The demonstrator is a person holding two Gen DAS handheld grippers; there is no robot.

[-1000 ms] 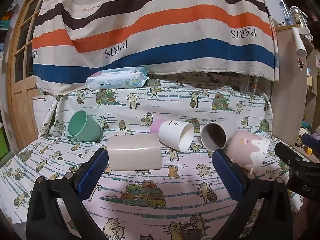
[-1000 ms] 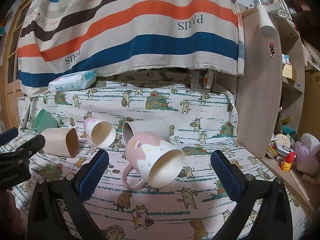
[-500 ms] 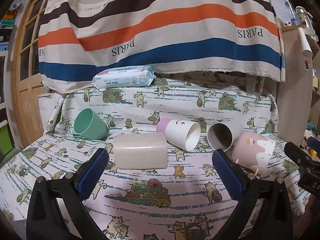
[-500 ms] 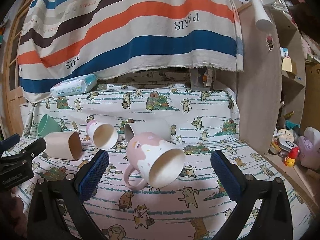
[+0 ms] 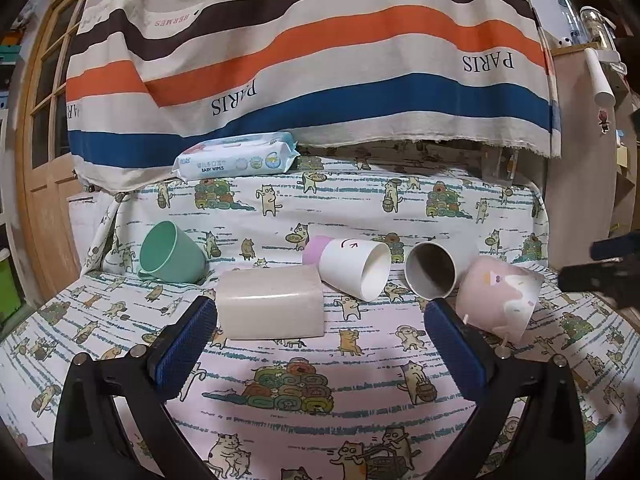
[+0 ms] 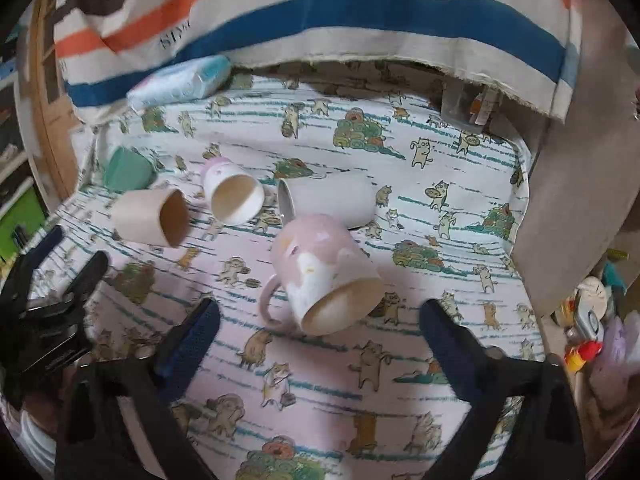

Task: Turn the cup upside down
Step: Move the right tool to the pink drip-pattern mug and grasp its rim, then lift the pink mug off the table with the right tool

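Observation:
Several cups lie on their sides on a cat-print cloth. A pink-and-white mug [image 6: 320,270] with a handle lies mouth toward me, just ahead of my open right gripper [image 6: 316,344]. It also shows in the left wrist view [image 5: 498,298]. A beige cup [image 5: 270,304] lies just ahead of my open left gripper [image 5: 318,344]. A white cup with a pink base [image 5: 352,268], a grey cup [image 5: 434,272] and a green cup [image 5: 172,254] lie behind. Both grippers are empty.
A pack of baby wipes [image 5: 236,158] sits at the back under a striped hanging cloth [image 5: 320,60]. A wooden cabinet side [image 6: 580,160] stands on the right, with small clutter [image 6: 588,320] beside it. A wooden door [image 5: 40,140] is on the left.
My right gripper has risen and tilted downward, so the pink mug is seen from above. My left gripper has shifted slightly; the cups have not moved.

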